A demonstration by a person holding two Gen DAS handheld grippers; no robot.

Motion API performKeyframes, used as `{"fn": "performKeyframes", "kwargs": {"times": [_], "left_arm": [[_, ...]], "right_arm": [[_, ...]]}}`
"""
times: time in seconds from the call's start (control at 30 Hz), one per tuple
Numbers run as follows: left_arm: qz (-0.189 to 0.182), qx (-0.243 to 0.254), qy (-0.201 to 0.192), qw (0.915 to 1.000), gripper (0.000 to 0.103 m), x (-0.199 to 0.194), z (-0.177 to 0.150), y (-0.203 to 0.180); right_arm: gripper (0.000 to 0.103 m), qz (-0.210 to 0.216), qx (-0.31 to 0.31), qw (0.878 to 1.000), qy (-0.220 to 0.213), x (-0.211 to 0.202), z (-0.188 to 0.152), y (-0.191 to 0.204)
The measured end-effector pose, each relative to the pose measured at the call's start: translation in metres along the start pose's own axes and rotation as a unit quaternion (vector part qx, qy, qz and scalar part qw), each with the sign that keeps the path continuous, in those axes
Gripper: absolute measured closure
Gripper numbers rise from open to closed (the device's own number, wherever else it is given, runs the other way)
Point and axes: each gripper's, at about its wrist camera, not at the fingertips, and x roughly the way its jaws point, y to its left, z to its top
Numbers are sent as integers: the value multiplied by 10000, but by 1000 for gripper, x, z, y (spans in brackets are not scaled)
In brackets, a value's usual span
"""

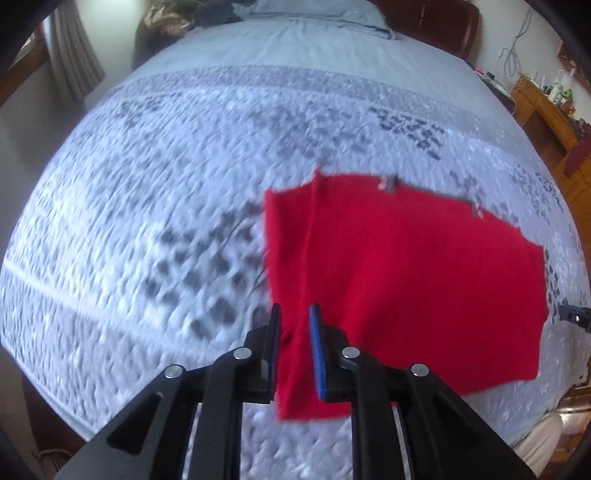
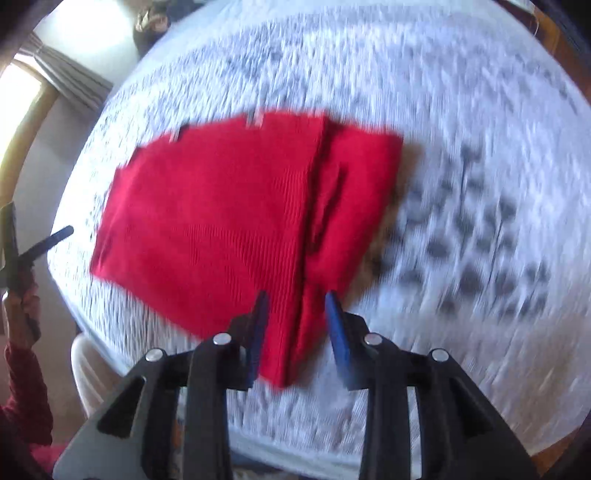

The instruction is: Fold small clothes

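A red knitted garment point(image 1: 406, 277) lies folded flat on the bed, with a narrower folded strip along one side point(image 2: 343, 206). My left gripper point(image 1: 294, 314) hovers over the garment's near left corner. Its fingers stand a narrow gap apart, the red cloth shows between them, and the pads do not press on it. My right gripper point(image 2: 295, 306) is open wider above the near end of the folded strip, and the cloth lies loose below it. The left gripper point(image 2: 22, 240) also shows at the left edge of the right wrist view, held by a hand in a red sleeve point(image 2: 22, 387).
The bed is covered by a white quilt with a grey flower pattern point(image 1: 147, 221), and a pale blue sheet and pillow point(image 1: 314, 14) lie at its far end. A wooden desk with clutter point(image 1: 546, 107) stands to the right. Curtains point(image 1: 74, 55) hang at the left.
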Motion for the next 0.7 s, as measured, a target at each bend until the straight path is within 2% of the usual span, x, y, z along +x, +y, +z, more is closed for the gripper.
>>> {"fn": "performKeyframes", "kwargs": {"times": [0.07,0.23,0.37,0.4,0.5,0.6,0.67,0.7], "left_arm": [[-96,124,23,9999,86,14,19,-21],[-98,320,353,9988,86,69,52,-56],[-6,377,618,9974,81,105,61,-61],[27,391,642,9972,79,111,63,-61],[33,401,674,9969,76,119,66,-56],[-21,398,686,9969,75,121,68,-53],[-24,336,705,9969,73,127,67,-50],[-13,329,710,9969,73,129,67,-49]], "right_arm": [[67,231,198,9995,6,13,31,-7],[67,128,451,9987,219,62,92,-21],[67,125,498,9980,378,88,110,-26],[70,161,503,9978,395,92,113,-27],[99,246,443,9979,400,97,120,-26],[99,98,382,9989,248,93,124,-26],[100,-291,471,9979,334,99,122,-32],[100,-277,530,9974,393,106,121,-35]]}}
